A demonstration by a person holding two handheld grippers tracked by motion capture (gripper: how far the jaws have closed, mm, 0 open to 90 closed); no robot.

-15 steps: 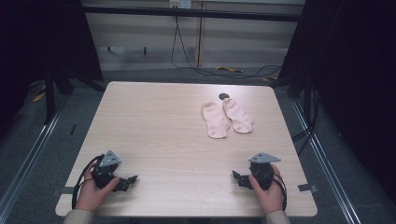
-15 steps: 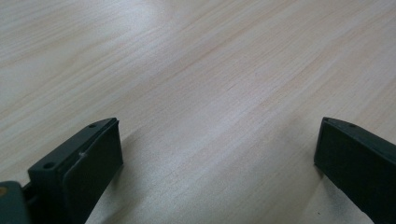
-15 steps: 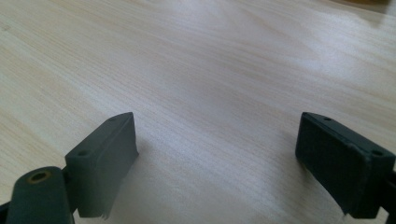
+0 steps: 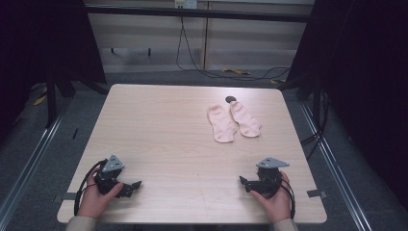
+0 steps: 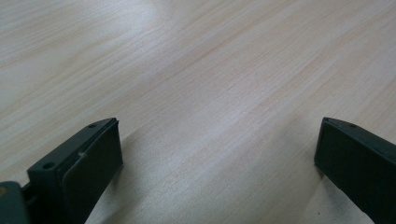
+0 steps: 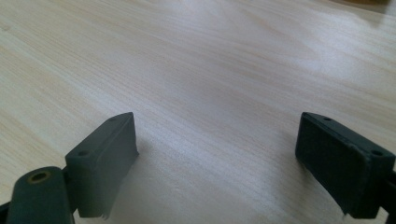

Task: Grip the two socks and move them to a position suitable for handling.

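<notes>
- A light wooden tabletop (image 4: 183, 144) takes up the middle of the high view, with dark floor and black frame legs around it.
- Two pale pink socks (image 4: 233, 121) lie flat in the upper right part of the tabletop, side by side and touching or nearly so, the right one angled a little away from the left.
- A small dark round spot (image 4: 230, 99) sits on the tabletop just above the socks, near the far edge.
- The left tool (image 4: 135, 185) rests at the lower left of the high view, held in the person's left hand (image 4: 95, 199); a grey three-cornered plate tops it and a black cable loops beside the hand.
- In the left gripper view its jaws stand wide apart over bare wood grain (image 5: 210, 93), with nothing between them.
- The right tool (image 4: 242, 181) rests at the lower right of the high view, held in the person's right hand (image 4: 274, 202), its tips pointing toward the frame's centre.
- In the right gripper view its jaws are likewise spread wide, low over bare tabletop (image 6: 215, 84), holding nothing.
- The socks lie well apart from both tools.
</notes>
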